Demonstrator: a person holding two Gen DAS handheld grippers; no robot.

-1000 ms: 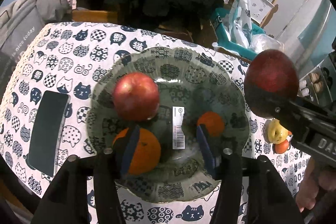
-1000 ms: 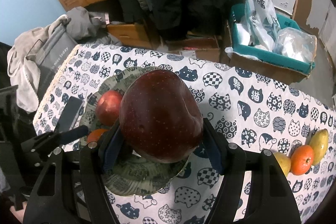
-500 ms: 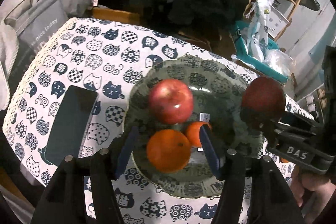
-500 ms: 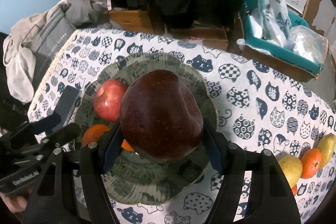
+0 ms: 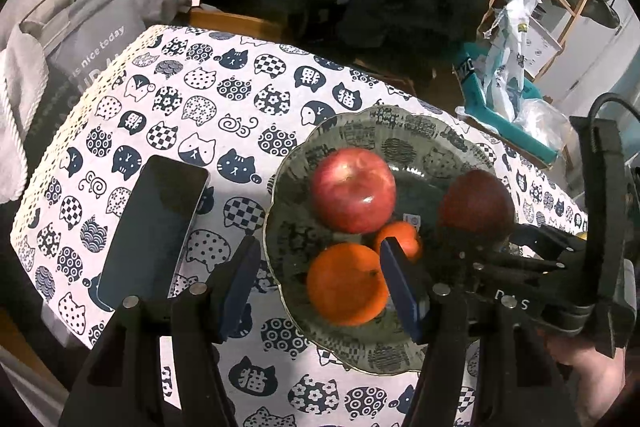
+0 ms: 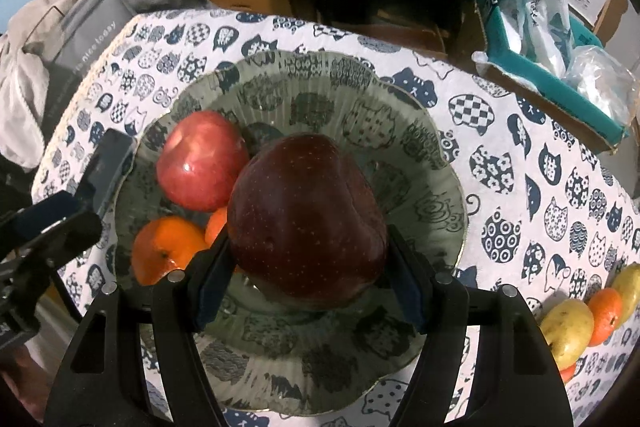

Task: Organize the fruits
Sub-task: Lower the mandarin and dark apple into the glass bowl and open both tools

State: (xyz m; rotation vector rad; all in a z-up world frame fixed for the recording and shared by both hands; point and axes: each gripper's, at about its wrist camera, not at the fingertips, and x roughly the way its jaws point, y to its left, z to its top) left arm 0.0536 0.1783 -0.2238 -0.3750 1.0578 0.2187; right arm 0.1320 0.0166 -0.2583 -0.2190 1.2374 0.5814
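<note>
I have the table (image 6: 500,155) in its cat-print cloth under both tools, and the glass plate (image 6: 420,131) sits on it holding a red apple (image 6: 200,163), a big orange (image 6: 166,247) and a smaller orange (image 5: 402,233). My right gripper (image 6: 308,267) has its jaws pinching a dark red apple (image 6: 306,219) over the plate's open right half, so I judge I am in the placing step. Next I should lower it onto bare glass beside the other fruit, then let go. My left gripper (image 5: 320,285) hangs with jaws spread and nothing in them, near the big orange. More fruit (image 6: 568,327) waits at the table's right edge.
</note>
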